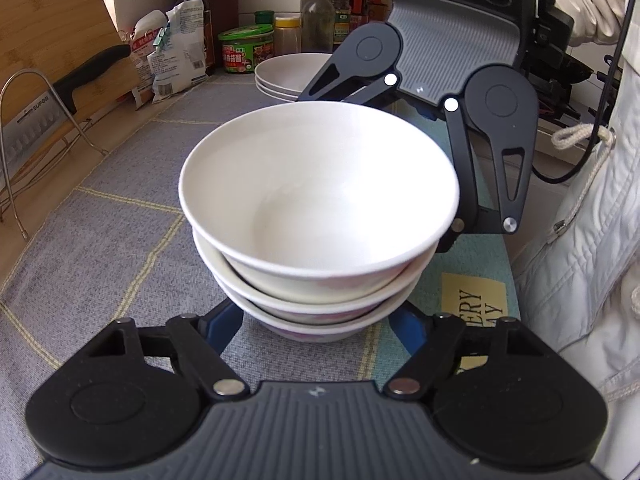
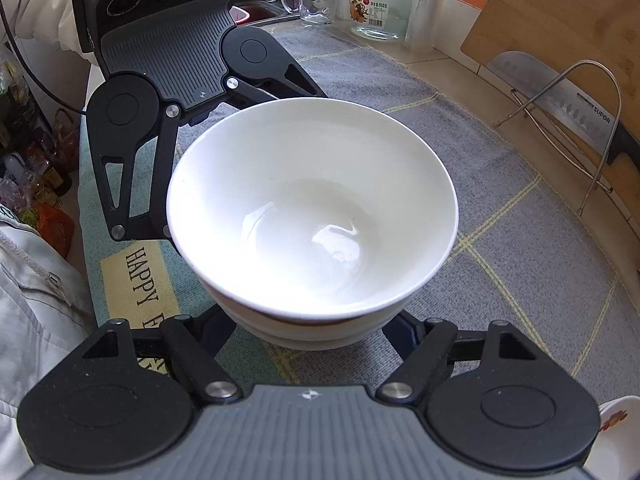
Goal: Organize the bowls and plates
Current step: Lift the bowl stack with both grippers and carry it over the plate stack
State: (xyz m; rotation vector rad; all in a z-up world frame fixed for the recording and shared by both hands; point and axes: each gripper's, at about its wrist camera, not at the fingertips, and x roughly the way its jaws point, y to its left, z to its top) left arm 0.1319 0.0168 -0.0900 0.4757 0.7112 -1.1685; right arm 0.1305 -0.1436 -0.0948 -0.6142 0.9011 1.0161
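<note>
Left wrist view: the left gripper [image 1: 316, 320] is seen nearest, its blue-tipped fingers set either side of the lowest bowl of a stack of three white bowls [image 1: 320, 216] standing on a grey checked mat [image 1: 120, 200], though whether the pads press on that bowl cannot be told. Just behind the stack the right gripper [image 1: 452, 236] is seen, its fingers hidden by the bowls, so its grip cannot be told either. Farther behind the stack a pile of white plates [image 1: 286, 74] is seen, and beyond it jars and bottles.
</note>
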